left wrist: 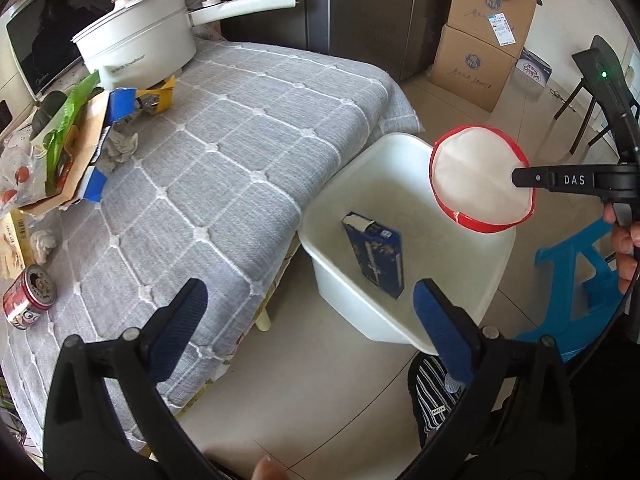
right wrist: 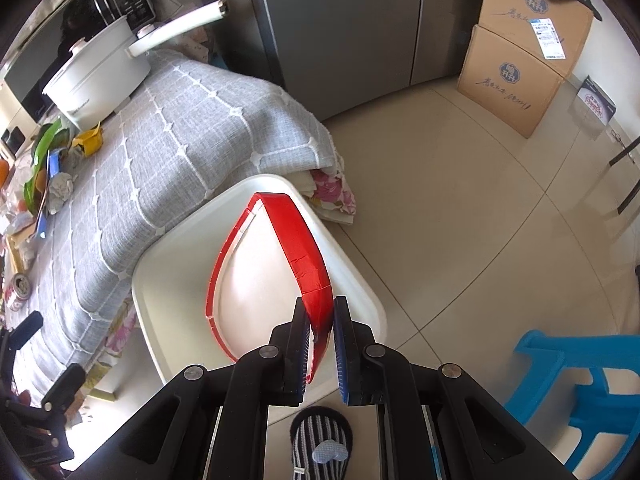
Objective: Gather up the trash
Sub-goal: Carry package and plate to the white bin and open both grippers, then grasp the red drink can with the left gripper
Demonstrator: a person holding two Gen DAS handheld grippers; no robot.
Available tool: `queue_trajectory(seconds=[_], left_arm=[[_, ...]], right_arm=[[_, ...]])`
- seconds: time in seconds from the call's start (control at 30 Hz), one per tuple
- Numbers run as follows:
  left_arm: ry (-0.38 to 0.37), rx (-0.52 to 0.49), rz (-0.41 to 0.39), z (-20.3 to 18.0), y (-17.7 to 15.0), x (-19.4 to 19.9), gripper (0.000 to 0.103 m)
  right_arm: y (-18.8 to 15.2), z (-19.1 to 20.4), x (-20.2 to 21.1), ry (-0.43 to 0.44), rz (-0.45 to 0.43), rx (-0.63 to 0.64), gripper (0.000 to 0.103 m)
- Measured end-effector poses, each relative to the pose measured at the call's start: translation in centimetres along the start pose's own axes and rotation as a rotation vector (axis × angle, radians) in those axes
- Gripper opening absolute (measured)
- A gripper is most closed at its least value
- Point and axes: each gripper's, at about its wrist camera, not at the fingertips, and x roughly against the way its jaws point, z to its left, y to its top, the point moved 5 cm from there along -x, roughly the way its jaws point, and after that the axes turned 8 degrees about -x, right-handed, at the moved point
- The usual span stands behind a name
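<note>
A white plastic bin (left wrist: 352,308) stands on the floor beside the table, with a blue carton (left wrist: 374,254) lying inside. Above the bin hangs a round paper bowl with a red rim (left wrist: 476,176), tilted on its side. My right gripper (right wrist: 322,328) is shut on that red rim (right wrist: 308,256), and its black finger (left wrist: 536,179) shows in the left wrist view. My left gripper (left wrist: 310,286) stands wide open over the bin's near edge with nothing between its blue pads. It appears again at the lower left of the right wrist view (right wrist: 48,354).
The table has a grey quilted cloth (left wrist: 224,152). On it are a white pot (left wrist: 140,36), crumpled paper (left wrist: 120,146), a yellow wrapper (left wrist: 162,94), a green bag on cardboard (left wrist: 68,128) and a red can (left wrist: 30,294). A blue stool (right wrist: 580,384) and stacked cardboard boxes (right wrist: 516,76) stand on the tiled floor.
</note>
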Motion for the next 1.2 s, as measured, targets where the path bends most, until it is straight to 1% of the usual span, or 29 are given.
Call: queue_trajectory(seconds=[0.13,0.2,0.23,0.27,0.3,0.33,0.37,0.43,0.77,0.87,0.93,1.0,1.1,1.13,1.2], left_arm=[[0.009,0.028,0.002,1.7,-1.0,1.0,0.102],[0.008,0.044,-0.002,2.4,-1.5,1.5,0.102],[0.009,0.052,-0.005,2.7,-1.7,1.7,0.102],[0.010,0.059,-0.009,3.1,-2.0,2.0,0.102],[0.012,0.065,-0.012,3.4,-2.1,2.3,0.102],[0.014,0.072,-0.017,3.7,-2.3,2.6,0.102],[0.015,0.078,-0.020,4.1,-2.6,2.8,0.102],[0.020,0.090,-0.024,4.7,-2.9,3.2,0.102],[0.056,0.180,-0.046,9.1,-5.3,4.8,0.102],[0.089,0.212,-0.061,11.5,-6.2,5.4,0.102],[0.122,0.212,-0.075,13.4,-6.7,6.0,0.102],[0.170,0.181,-0.079,15.4,-7.2,6.4,0.102],[0.236,0.094,-0.072,18.6,-7.7,6.3,0.102],[0.247,0.059,-0.054,19.6,-7.8,5.9,0.103],[0.250,0.001,0.038,21.9,-8.3,4.4,0.103]], right_arm=[[-0.1,1.5,-0.6,0.004,0.016,0.019,0.013],[-0.1,2.4,-0.6,0.019,0.015,0.021,0.015],[0.0,2.7,-0.6,0.032,0.016,0.016,0.018],[0.0,3.1,-0.5,0.044,0.021,0.009,0.030],[0.0,3.4,-0.4,0.056,0.024,0.000,0.051],[0.0,3.7,-0.3,0.069,0.020,-0.009,0.059],[0.0,4.1,-0.1,0.085,0.013,-0.013,0.066],[0.0,5.0,0.3,0.093,0.008,-0.001,0.066],[-1.0,9.2,1.3,0.123,0.009,0.060,0.074],[-1.2,10.7,1.5,0.135,0.005,0.079,0.076],[-1.4,11.7,1.6,0.141,0.005,0.097,0.077],[-1.5,12.8,1.8,0.148,0.004,0.118,0.077],[-1.6,14.4,1.9,0.154,0.001,0.144,0.077],[-1.6,14.9,1.9,0.156,-0.001,0.153,0.077],[-1.5,16.1,1.7,0.155,-0.002,0.173,0.078]])
